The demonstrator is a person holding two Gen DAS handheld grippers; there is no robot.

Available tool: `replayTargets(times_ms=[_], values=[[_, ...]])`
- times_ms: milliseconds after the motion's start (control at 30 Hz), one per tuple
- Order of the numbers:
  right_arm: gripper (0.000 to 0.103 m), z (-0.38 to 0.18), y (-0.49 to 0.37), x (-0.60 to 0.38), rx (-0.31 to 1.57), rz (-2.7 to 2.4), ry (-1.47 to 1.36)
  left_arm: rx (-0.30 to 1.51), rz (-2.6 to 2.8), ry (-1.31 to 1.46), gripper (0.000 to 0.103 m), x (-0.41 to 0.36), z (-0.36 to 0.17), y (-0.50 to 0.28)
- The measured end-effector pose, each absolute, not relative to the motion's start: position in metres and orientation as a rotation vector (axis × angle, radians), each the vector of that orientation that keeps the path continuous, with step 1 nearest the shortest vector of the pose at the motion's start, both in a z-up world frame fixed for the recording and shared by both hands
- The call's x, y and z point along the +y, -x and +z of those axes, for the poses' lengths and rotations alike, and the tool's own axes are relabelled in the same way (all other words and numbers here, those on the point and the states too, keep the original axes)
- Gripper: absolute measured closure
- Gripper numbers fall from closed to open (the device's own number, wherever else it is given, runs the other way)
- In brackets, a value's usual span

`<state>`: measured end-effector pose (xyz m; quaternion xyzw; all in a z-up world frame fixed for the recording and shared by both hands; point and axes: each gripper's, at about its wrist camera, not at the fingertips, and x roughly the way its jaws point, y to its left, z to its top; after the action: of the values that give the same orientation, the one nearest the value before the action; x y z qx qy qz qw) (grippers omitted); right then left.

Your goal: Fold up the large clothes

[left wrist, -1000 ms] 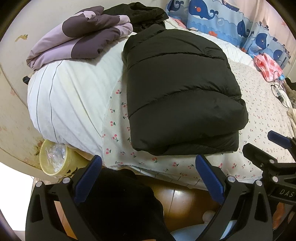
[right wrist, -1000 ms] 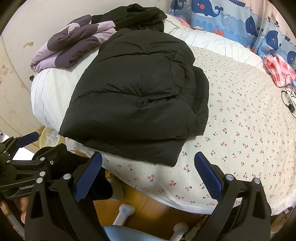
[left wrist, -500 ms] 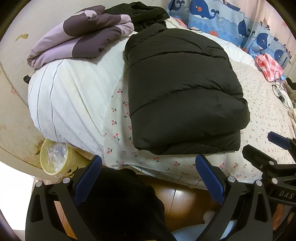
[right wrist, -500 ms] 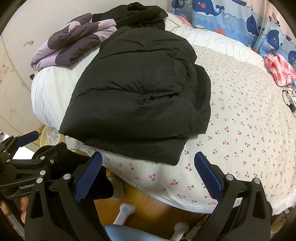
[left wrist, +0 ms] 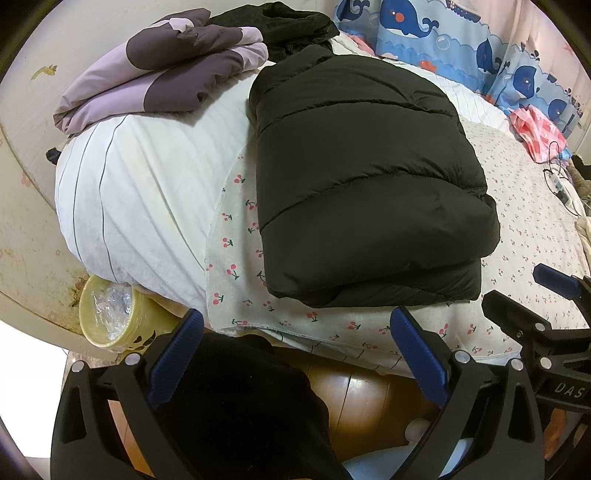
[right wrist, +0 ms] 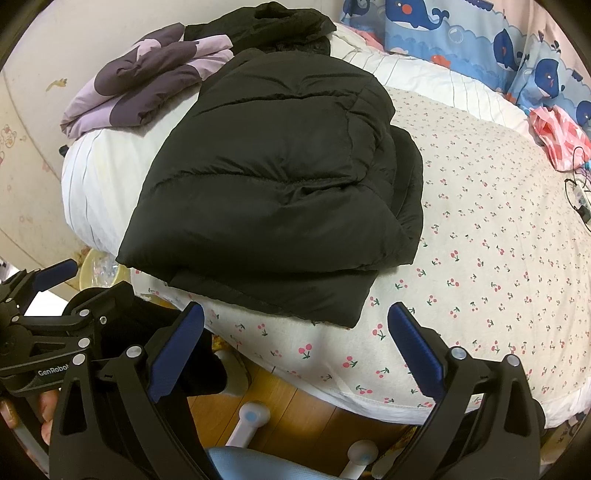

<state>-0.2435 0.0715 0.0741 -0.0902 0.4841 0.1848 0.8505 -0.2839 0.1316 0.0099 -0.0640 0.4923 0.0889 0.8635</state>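
Both claws hang at the near edge of the bed, fingers spread wide with nothing between them. The left claw point(left wrist: 295, 354) shows in the right wrist view too, its body stamped "GenRobot", the last letter cut off by a blue finger. The right claw point(right wrist: 295, 350) pokes into the left wrist view with "DAS" on its frame, the rest cut off.

Below them is wooden floor point(left wrist: 365, 391) and parts of a pale blue chair point(right wrist: 243, 463), mostly hidden. A dark cloth point(left wrist: 236, 398) lies under the left claw; I can't tell what it is.

Tucked against the bed's left corner stands a yellow bin point(left wrist: 110, 317) lined with crumpled clear plastic.

The black jacket point(left wrist: 354, 177) lies folded on the cherry-print sheet point(right wrist: 498, 258), near the front edge, its layers stacked.

Left of it, on a white striped quilt point(left wrist: 140, 192), sits a folded purple garment point(left wrist: 166, 70), with another black garment point(right wrist: 273, 26) bunched behind. Far right lie a pink cloth point(right wrist: 557, 136) and a cable point(right wrist: 576, 192); whale-print fabric point(left wrist: 436, 33) lines the back.
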Motion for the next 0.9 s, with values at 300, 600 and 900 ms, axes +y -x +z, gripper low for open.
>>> replayTargets(times_ms=[300, 600, 900], values=[[0.007, 0.0714, 0.2440, 0.0710, 1.025, 0.393, 0.193, 1.031, 0.195, 0.139, 0.006, 0.1322, 0.0080, 0.2851], [0.007, 0.0683, 0.2427, 0.0694, 1.032, 0.393, 0.197, 1.024, 0.210, 0.151, 0.006, 0.1354, 0.0079, 0.2853], [0.007, 0.0677, 0.2426, 0.0703, 1.034, 0.393, 0.199, 1.025, 0.214, 0.154, 0.006, 0.1369, 0.0073, 0.2845]])
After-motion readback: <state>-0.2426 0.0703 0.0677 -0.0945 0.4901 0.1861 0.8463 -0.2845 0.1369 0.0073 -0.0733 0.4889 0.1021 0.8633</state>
